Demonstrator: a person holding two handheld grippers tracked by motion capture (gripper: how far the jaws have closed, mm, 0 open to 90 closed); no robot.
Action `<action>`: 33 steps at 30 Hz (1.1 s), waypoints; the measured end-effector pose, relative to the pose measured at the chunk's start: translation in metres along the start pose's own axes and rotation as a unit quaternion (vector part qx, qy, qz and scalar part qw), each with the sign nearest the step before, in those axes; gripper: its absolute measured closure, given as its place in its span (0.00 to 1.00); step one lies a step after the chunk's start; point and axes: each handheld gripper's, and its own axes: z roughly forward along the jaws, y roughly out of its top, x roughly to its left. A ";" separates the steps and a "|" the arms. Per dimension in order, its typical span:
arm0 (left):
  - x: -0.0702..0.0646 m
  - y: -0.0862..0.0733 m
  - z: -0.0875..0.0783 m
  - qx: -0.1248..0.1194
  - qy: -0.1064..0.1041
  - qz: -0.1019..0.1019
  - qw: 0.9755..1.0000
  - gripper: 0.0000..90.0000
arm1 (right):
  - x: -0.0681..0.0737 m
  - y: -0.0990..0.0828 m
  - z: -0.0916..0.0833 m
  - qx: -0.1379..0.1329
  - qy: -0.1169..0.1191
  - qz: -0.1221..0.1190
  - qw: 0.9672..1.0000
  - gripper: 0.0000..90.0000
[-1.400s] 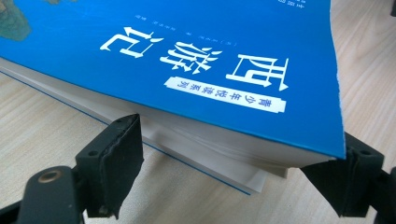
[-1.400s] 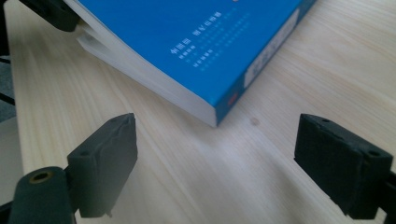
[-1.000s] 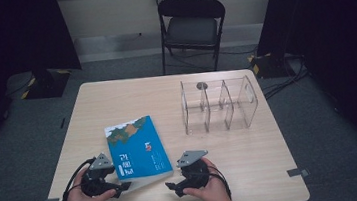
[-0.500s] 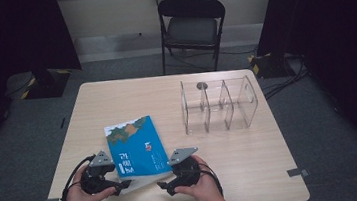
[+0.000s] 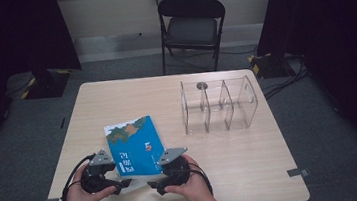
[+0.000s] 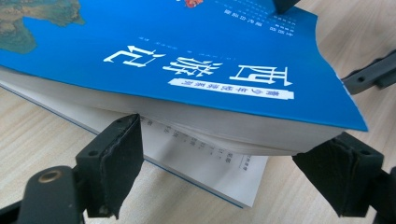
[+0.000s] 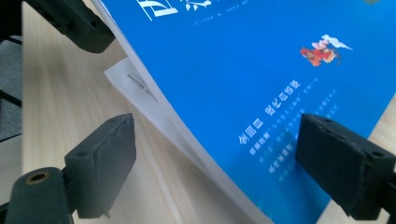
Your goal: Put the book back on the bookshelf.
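Note:
A thick blue paperback (image 5: 135, 145) lies near the table's front edge, its near end raised off its bottom pages (image 6: 205, 163), which lie flat. My left gripper (image 5: 117, 186) points right at the near left corner. Its pads (image 6: 116, 163) stand apart under the raised page block (image 6: 196, 119), so my left gripper (image 6: 236, 140) is open. My right gripper (image 5: 155, 186) points left at the near right corner. It is open (image 7: 224, 158), one pad (image 7: 102, 163) over the bare wood and the other over the blue cover (image 7: 224, 84).
A clear acrylic organiser (image 5: 219, 105) with several upright dividers stands at the back right of the wooden table (image 5: 253, 158). A black folding chair (image 5: 191, 26) sits beyond the far edge. Both hands rest at the front edge.
My right gripper has slid left along the front edge until its jaws reach the book's near right corner. The left gripper and the book have stayed put.

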 end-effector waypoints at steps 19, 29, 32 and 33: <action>0.001 0.004 -0.002 0.001 -0.006 0.000 1.000 0.19 | 0.015 0.009 0.022 0.006 -0.064 -0.029 0.998 0.10; 0.001 0.003 -0.001 0.001 -0.007 -0.004 1.000 0.19 | 0.019 0.014 0.032 0.000 -0.094 -0.063 0.994 0.23; 0.002 0.002 0.000 0.004 -0.010 -0.006 1.000 0.18 | 0.021 0.016 0.031 0.005 -0.085 -0.105 0.991 0.38; 0.004 0.002 0.000 0.005 -0.013 -0.007 1.000 0.18 | 0.021 0.016 0.031 0.005 -0.085 -0.105 0.991 0.38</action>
